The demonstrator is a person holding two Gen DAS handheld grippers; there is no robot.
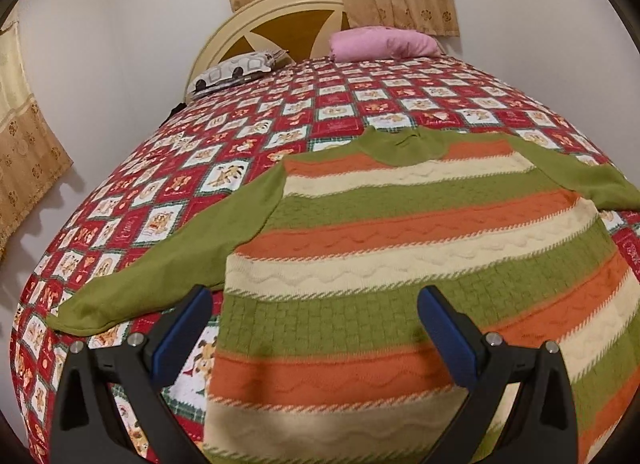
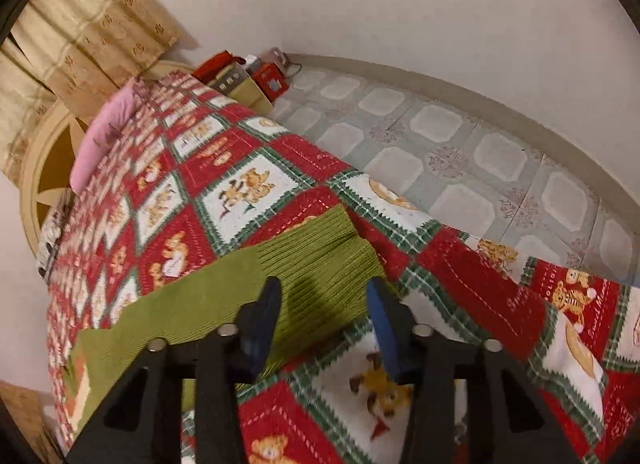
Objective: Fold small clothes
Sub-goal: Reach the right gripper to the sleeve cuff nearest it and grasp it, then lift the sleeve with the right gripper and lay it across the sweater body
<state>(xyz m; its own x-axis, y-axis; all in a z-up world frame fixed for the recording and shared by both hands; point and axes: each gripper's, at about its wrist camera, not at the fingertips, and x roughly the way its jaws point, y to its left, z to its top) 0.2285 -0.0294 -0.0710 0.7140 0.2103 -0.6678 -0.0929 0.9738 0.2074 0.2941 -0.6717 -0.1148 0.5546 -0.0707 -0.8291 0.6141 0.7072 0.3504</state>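
A small knitted sweater [image 1: 400, 224] with green, orange and cream stripes lies flat on the bed, neck away from me, both green sleeves spread out. My left gripper [image 1: 314, 308] is open above the sweater's lower left part, holding nothing. In the right wrist view, a green sleeve with its ribbed cuff [image 2: 320, 260] lies on the quilt. My right gripper [image 2: 324, 296] is open with its fingers on either side of the cuff's near edge; I cannot tell whether they touch it.
The bed carries a red, white and green patchwork quilt [image 1: 280, 120]. A pink pillow [image 1: 380, 42] and a patterned pillow [image 1: 236, 70] lie by the headboard. The bed's edge and tiled floor [image 2: 460, 144] are to the right, with boxes [image 2: 256, 80] by the wall.
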